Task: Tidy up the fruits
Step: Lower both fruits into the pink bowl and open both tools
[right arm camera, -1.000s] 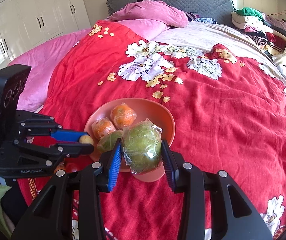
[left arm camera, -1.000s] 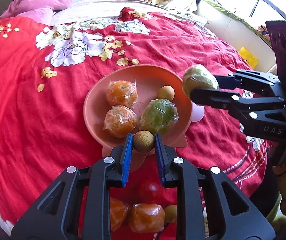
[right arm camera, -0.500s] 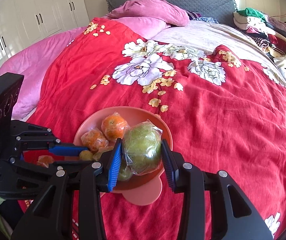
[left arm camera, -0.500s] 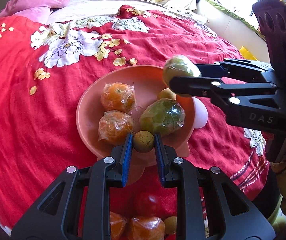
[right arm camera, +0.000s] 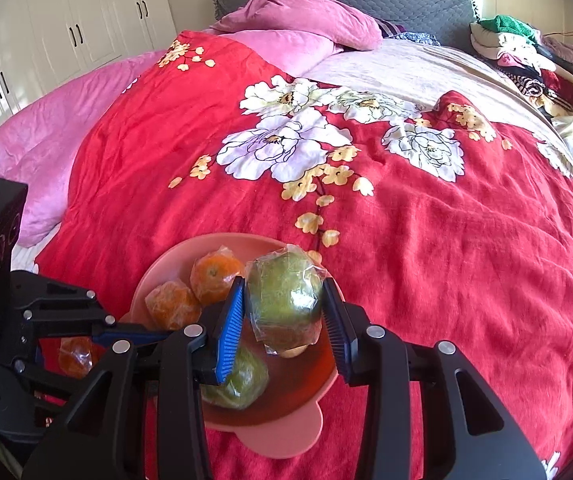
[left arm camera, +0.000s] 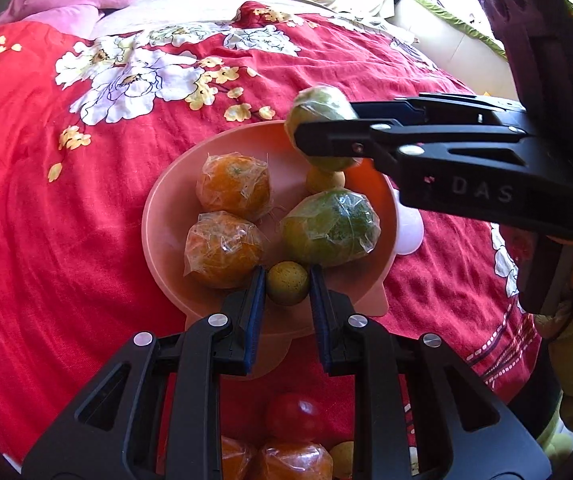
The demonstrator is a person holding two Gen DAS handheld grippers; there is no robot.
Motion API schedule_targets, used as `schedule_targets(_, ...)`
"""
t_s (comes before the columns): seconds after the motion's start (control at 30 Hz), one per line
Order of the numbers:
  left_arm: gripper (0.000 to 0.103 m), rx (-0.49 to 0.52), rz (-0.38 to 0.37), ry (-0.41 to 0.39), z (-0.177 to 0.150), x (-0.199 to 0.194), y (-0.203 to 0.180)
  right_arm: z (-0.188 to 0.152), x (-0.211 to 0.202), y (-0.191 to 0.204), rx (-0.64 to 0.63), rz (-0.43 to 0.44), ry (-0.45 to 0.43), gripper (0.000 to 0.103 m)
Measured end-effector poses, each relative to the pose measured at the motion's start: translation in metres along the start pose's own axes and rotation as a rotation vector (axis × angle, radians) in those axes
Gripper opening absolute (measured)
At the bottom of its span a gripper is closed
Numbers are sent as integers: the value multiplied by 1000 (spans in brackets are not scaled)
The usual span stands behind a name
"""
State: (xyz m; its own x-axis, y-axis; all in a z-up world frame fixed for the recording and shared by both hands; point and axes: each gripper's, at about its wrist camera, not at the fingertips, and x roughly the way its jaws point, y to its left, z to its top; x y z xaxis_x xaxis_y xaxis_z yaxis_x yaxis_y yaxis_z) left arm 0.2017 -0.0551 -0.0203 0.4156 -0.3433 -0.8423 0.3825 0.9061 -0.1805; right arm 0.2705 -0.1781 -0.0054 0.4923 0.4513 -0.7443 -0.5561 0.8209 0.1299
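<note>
A pink bowl [left arm camera: 158,236] sits on the red floral bedspread. It holds two wrapped oranges [left arm camera: 233,186], a wrapped green fruit [left arm camera: 330,229] and a small brown fruit [left arm camera: 324,180]. My left gripper [left arm camera: 287,283] is shut on a small yellow-green round fruit [left arm camera: 287,282] over the bowl's near rim. My right gripper [right arm camera: 286,304] is shut on a wrapped green fruit [right arm camera: 284,300] and holds it above the bowl [right arm camera: 142,300]; this fruit also shows in the left wrist view [left arm camera: 318,104].
Loose on the bedspread near me lie a red tomato [left arm camera: 294,416], wrapped oranges [left arm camera: 294,460] and a small yellowish fruit [left arm camera: 342,456]. Pink pillows [right arm camera: 306,20] and a clothes pile [right arm camera: 526,48] lie at the bed's far end. White wardrobes [right arm camera: 66,32] stand on the left.
Both grippers have moved forward over the bowl with their fruits still held. The right gripper's green fruit now hangs above the bowl's far side.
</note>
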Motion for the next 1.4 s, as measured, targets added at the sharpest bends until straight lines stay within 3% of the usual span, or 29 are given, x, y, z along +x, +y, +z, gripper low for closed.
schedule_targets(0.4, 15, -6, -1, 0, 0, 0, 4, 0, 23, 4, -21, -3, 40, 37)
schedule_targets(0.93, 15, -5, -2, -2, -1, 0, 4, -1, 15, 0, 8, 12, 22, 38)
schedule_targets(1.03, 15, -3, -1, -2, -1, 0, 4, -3, 10, -2, 19, 4, 16, 45)
schedule_targets(1.4, 15, 4, 2, -5, -2, -1, 2, -8, -6, -6, 47, -1, -7, 53)
